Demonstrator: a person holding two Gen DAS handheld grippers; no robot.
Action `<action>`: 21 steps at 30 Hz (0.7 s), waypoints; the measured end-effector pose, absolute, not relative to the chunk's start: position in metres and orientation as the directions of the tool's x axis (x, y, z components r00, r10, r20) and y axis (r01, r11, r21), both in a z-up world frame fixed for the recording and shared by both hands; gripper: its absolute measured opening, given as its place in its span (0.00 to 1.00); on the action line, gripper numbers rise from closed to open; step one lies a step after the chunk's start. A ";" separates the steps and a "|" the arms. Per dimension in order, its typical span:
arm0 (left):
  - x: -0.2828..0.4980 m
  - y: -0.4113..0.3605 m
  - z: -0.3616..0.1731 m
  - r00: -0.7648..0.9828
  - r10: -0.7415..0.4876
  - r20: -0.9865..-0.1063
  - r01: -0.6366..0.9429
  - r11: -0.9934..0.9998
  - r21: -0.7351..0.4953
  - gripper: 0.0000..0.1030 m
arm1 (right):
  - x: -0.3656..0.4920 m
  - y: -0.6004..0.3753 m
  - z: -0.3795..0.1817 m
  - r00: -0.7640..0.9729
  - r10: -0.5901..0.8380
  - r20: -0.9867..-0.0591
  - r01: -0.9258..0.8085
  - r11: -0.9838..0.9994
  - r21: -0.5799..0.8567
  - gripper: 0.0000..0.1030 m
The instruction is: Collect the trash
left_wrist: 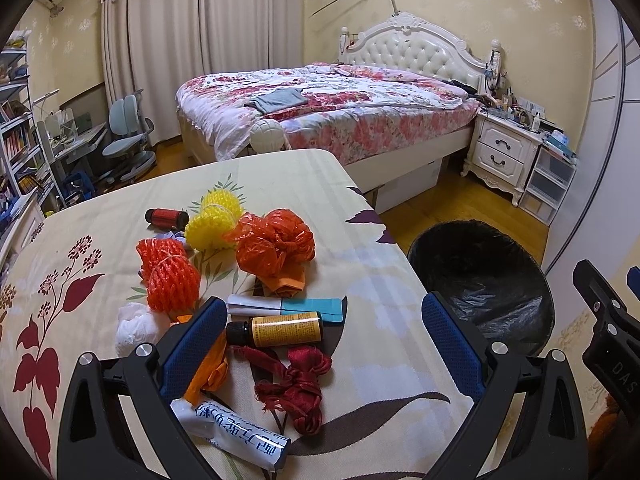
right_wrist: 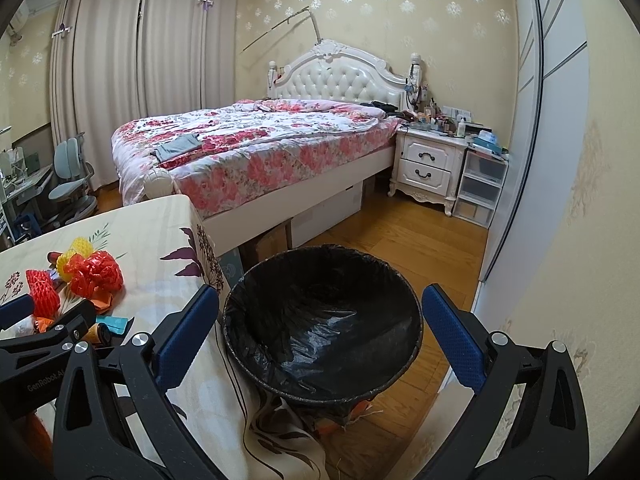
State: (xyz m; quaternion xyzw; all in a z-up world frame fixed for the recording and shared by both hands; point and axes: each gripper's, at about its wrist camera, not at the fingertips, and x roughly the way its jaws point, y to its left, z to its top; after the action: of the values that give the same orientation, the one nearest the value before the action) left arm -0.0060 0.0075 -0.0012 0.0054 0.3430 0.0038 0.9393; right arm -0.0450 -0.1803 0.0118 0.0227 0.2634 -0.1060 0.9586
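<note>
Trash lies on the floral tablecloth (left_wrist: 100, 216): an amber bottle (left_wrist: 276, 330), dark red thread (left_wrist: 296, 384), a white printed tube (left_wrist: 236, 432), an orange plastic bag (left_wrist: 274, 242), orange foam net (left_wrist: 170, 276), yellow foam nets (left_wrist: 216, 216), a white wad (left_wrist: 134, 326) and a small red-black bottle (left_wrist: 166, 216). My left gripper (left_wrist: 324, 332) hangs open above the bottle and thread, empty. My right gripper (right_wrist: 320, 320) is open and empty over the black-lined trash bin (right_wrist: 320, 320), which stands on the floor by the table's right edge. The bin (left_wrist: 480, 272) looks empty.
A bed (right_wrist: 256, 140) with a floral cover stands behind the table. A white nightstand (right_wrist: 430, 168) and plastic drawers (right_wrist: 480, 184) sit beside it. A wardrobe door (right_wrist: 560, 160) lines the right. A desk chair (left_wrist: 128, 140) and bookshelves (left_wrist: 16, 140) are at the far left. Wooden floor (right_wrist: 400, 232) lies beyond the bin.
</note>
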 end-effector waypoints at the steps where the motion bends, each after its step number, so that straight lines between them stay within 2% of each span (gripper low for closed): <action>1: -0.006 0.007 -0.001 0.765 0.011 -0.644 -0.003 1.000 0.013 0.94 | -0.045 -0.180 0.012 0.838 -0.192 -0.510 0.216 0.976 -0.013 0.96; 21: -0.006 0.008 -0.002 0.765 0.012 -0.644 -0.006 1.000 0.012 0.94 | -0.046 -0.181 0.011 0.837 -0.191 -0.513 0.216 0.976 -0.012 0.96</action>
State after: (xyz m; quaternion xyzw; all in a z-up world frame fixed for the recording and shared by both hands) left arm -0.0062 0.0077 -0.0015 0.0047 0.3427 0.0048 0.9394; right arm -0.0456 -0.1809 0.0109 0.0231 0.2654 -0.1062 0.9580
